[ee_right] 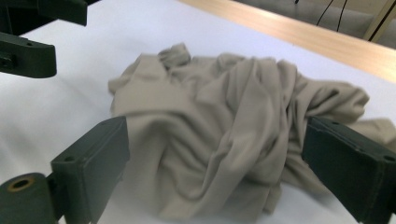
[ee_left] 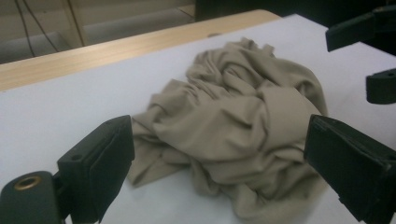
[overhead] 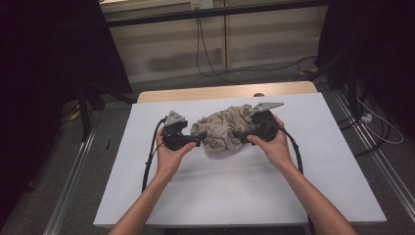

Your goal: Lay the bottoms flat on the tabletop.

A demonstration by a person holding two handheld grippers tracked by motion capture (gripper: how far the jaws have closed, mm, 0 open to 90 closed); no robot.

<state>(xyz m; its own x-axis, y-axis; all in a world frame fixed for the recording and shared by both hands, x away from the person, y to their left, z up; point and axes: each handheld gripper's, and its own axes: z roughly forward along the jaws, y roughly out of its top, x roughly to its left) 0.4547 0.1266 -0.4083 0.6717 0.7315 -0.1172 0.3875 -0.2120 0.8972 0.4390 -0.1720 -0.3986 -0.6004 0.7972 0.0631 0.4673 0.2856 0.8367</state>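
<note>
A crumpled beige cloth [overhead: 222,129] lies in a heap on the white table [overhead: 235,186], a little behind its middle. My left gripper [overhead: 195,139] is at the heap's left edge, open, its jaws wide on either side of the cloth [ee_left: 233,126]. My right gripper [overhead: 236,133] comes in from the heap's right side, also open, its jaws spread around the bunched folds [ee_right: 224,130]. Neither pair of jaws pinches the fabric. In the left gripper view the right gripper's jaws [ee_left: 369,56] show at the upper right.
A wooden strip [overhead: 225,91] runs along the table's far edge. Beyond it lie cables [overhead: 210,63] on the floor and a pale wall. Metal rails [overhead: 73,171] flank the table. Bare white surface spreads in front of the cloth.
</note>
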